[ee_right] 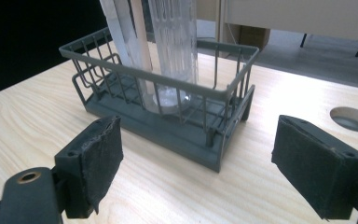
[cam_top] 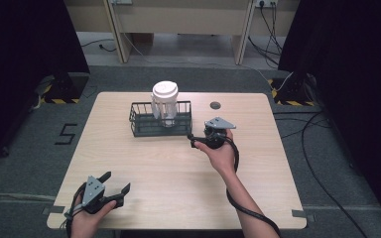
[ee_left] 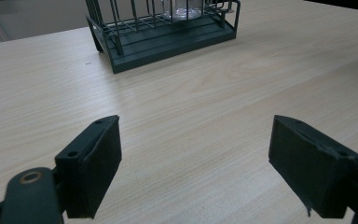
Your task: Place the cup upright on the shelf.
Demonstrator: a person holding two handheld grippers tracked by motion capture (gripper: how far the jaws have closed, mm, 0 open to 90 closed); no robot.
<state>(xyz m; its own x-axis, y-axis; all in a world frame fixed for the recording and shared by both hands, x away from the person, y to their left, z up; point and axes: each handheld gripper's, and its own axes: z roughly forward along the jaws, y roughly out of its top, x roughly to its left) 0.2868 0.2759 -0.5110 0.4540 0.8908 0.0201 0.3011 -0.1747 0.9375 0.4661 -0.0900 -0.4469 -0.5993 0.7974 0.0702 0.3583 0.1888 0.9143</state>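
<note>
A dark green wire basket (cam_top: 144, 124) stands on the wooden table (cam_top: 178, 178) toward the back middle. A clear ribbed cup with a white lid (cam_top: 164, 99) stands upright in the basket's right half. My right gripper (cam_top: 198, 136) hovers just off the basket's right end, open and holding nothing. In the right gripper view, the basket (ee_right: 228, 88) and the cup (ee_right: 175, 42) lie straight ahead of the gripper (ee_right: 198, 126). My left gripper (cam_top: 116, 181) rests open near the front left corner. In the left gripper view, that gripper (ee_left: 196, 128) points at the far basket (ee_left: 168, 39).
A round cable hole (cam_top: 215, 105) sits in the table behind the right gripper. Bare wood lies between the two grippers. Black curtains flank the table, cables (cam_top: 317, 163) run on the floor at the right, and a wooden desk (cam_top: 178, 20) stands behind.
</note>
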